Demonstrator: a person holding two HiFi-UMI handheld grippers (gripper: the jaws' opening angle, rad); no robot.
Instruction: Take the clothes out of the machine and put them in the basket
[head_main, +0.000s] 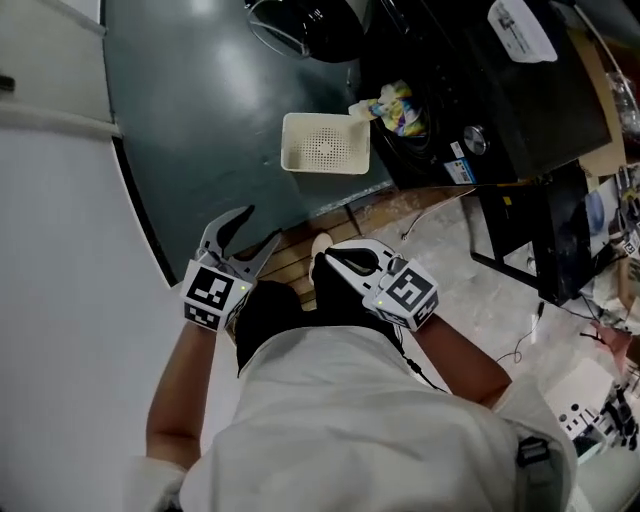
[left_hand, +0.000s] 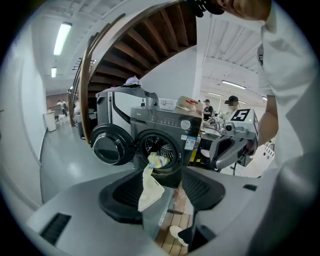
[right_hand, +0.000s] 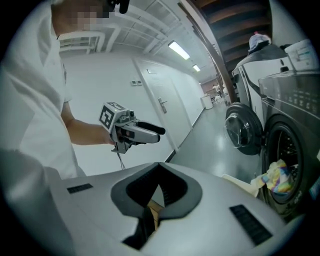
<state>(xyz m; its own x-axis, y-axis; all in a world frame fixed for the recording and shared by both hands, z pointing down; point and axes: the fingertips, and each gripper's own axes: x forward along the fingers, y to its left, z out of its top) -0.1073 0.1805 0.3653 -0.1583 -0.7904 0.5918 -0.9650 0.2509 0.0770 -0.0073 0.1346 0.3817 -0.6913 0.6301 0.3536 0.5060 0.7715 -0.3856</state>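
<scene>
Left tongs (head_main: 256, 230) open, right tongs (head_main: 324, 262) closed, both empty; white perforated plastic basket (head_main: 325, 143) sits before dark front-loading washing machine (left_hand: 156, 123), multicoloured clothes (head_main: 400, 108) at its mouth

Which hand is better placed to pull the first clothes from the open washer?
Left, probably. The left gripper has its fingers apart and looks straight at the open machine with clothes spilling out. The right gripper has its fingers together and the machine sits at its view's edge.
</scene>
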